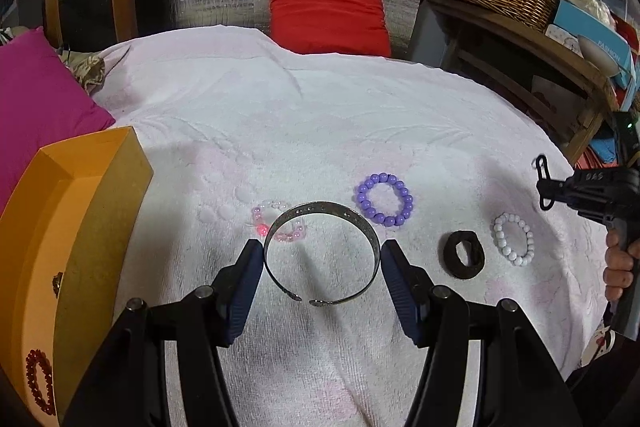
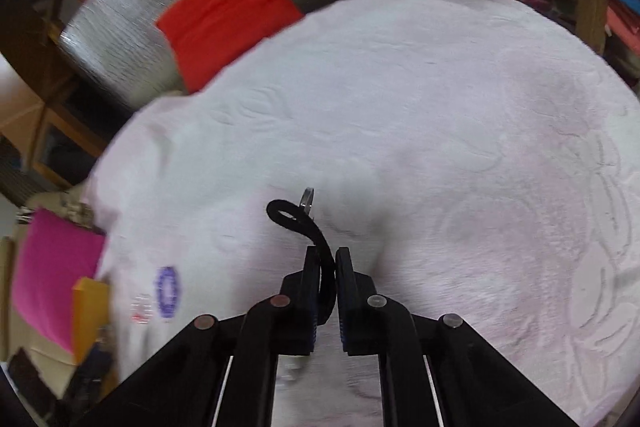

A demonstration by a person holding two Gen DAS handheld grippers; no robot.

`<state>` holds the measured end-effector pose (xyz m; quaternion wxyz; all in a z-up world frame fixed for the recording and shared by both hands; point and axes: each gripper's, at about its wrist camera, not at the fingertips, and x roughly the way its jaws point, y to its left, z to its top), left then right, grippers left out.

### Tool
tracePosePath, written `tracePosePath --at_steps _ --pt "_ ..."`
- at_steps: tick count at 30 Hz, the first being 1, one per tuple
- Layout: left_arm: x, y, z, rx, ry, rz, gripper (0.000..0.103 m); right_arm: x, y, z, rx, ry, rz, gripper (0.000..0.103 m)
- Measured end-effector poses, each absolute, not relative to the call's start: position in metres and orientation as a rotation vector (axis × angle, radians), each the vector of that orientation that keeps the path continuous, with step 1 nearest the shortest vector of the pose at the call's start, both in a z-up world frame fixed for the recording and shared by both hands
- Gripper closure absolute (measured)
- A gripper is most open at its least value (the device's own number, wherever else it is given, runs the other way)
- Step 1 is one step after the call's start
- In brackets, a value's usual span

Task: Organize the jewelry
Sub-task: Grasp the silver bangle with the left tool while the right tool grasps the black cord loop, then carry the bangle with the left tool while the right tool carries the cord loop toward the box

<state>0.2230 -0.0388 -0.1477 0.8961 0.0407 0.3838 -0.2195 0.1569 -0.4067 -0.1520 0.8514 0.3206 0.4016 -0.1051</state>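
I am mid-sort, both tools loaded. My left tool (image 1: 322, 259) grips the open silver metal cuff bangle (image 1: 320, 255) across its width, lifted over the white towel-covered bed (image 1: 320, 115). My right tool (image 2: 325, 269) is pinched narrow on a black looped cord with a small silver ring (image 2: 306, 215). The purple bead bracelet (image 1: 385, 200), pink bead bracelet (image 1: 276, 227), white bead bracelet (image 1: 513, 238) and black fabric band (image 1: 464, 255) lie ahead. Next, I judge, the cuff swings left into the orange box (image 1: 80, 195), beside the red bead bracelet (image 1: 40, 381)

Towel (image 1: 320, 115): white, embossed. Bead bracelets: purple (image 1: 385, 200), white (image 1: 513, 238), pale pink (image 1: 276, 223). Cuff bangle (image 1: 321, 253): silver. Box (image 1: 72, 227): orange.
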Motion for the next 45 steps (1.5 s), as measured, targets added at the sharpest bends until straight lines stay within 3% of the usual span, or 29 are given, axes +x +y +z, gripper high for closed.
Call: tracePosePath --at_steps 45 --pt "0.208 -0.008 -0.122 0.098 0.684 -0.282 0.041 0.187 -0.263 -0.158 0.665 0.888 0.139 0.094"
